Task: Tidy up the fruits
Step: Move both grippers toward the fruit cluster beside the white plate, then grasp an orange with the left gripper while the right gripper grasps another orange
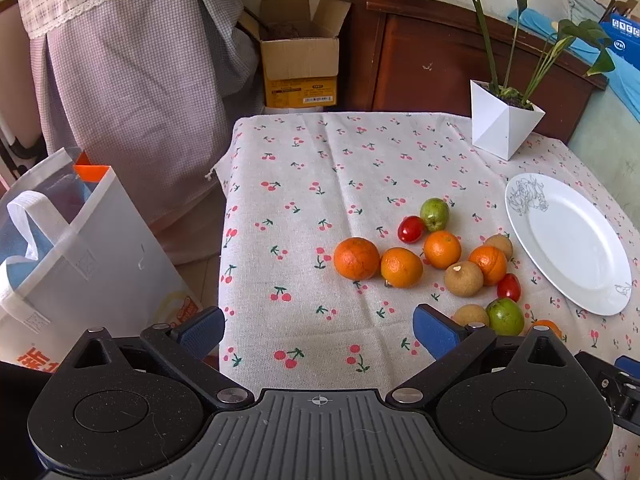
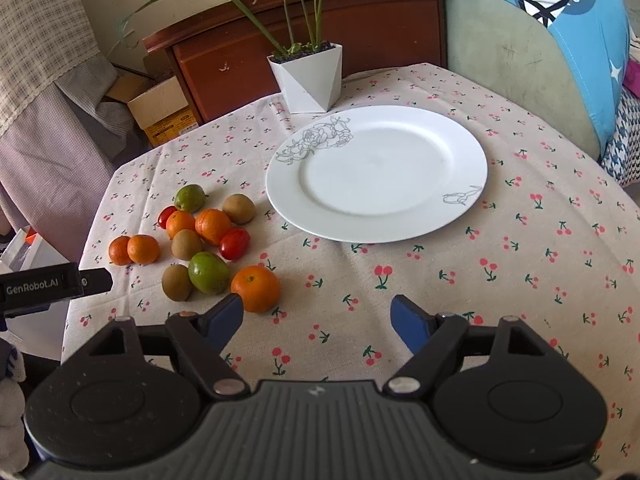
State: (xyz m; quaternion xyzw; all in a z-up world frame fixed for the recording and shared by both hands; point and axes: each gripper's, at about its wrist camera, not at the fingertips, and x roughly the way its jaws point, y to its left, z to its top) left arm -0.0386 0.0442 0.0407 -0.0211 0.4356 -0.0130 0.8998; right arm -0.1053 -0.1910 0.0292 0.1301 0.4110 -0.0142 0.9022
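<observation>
right hand-held gripper [image 2: 318,316]: bottom centre, jaws apart, nothing between | nearest orange [image 2: 255,288]: just beside its left finger | fruit cluster [image 2: 200,236]: left of centre on cherry-print surface [image 2: 480,280] | white plate [image 2: 376,172]: centre, bare | potted plant [image 2: 308,80]: just above plate

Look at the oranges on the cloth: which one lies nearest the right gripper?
The lone orange just off the right gripper's left fingertip, beside a green fruit; the other oranges sit farther back.

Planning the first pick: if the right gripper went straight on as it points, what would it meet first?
Probably bare tablecloth, then the plate. The right gripper is open; the nearest orange lies just left of that line.
</observation>
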